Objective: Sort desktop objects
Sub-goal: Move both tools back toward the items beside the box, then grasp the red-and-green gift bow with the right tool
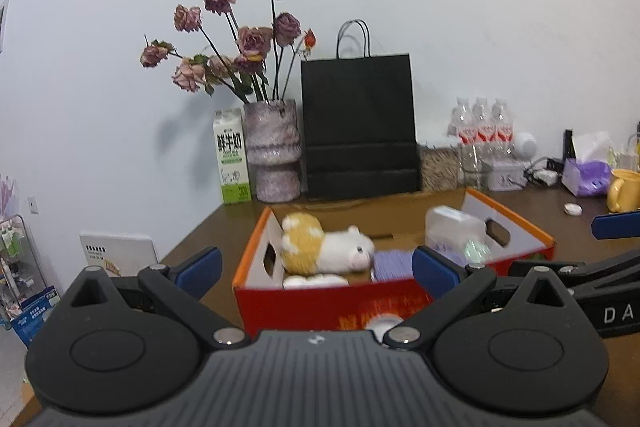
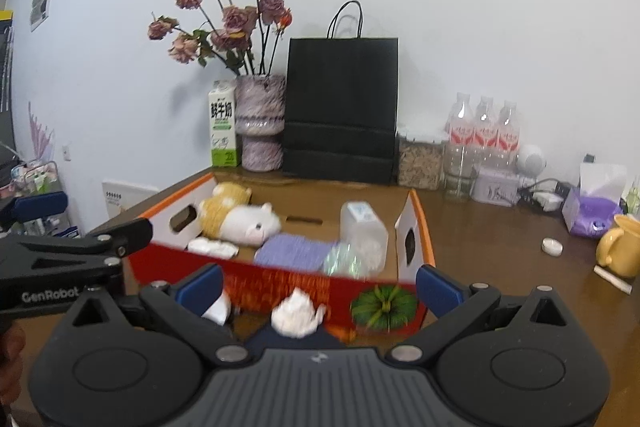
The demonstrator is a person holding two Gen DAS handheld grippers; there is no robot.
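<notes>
L hand-held gripper (image 1: pixel 316 269): fingers spread wide, nothing between pads; sits at near L corner of the red box (image 1: pixel 332 301), aimed over its near wall; also seen from R wrist view as black linkage at far L, beside box's L end.

Box on worktop (image 2: pixel 500 227), long axis running L–R across both views; inside, L to R: plush toy (image 2: pixel 236 215) at L end, purple cloth (image 2: pixel 292 249) mid, clear plastic container (image 2: pixel 362 227) toward R end; so sorting looks partly done.

Loose items outside box, against its near wall on worktop, L to R in R wrist view: white scrap (image 2: pixel 218 309), crumpled white tissue (image 2: pixel 296 313), green pumpkin-like thing (image 2: pixel 384 305).

R hand-held gripper (image 2: pixel 318 287): also released, wide, empty; tissue lies dead ahead and just below, between finger lines; pumpkin slightly R of centre, inside R finger (image 2: pixel 436 289). Blur hides fine detail.

Judgement: R nearer to tissue + pumpkin than L; short drop forward-down, then lift over near wall into box. L better placed for the scrap, if anything.

Yellow mug (image 2: pixel 620 247) at R edge of worktop, well apart.
</notes>
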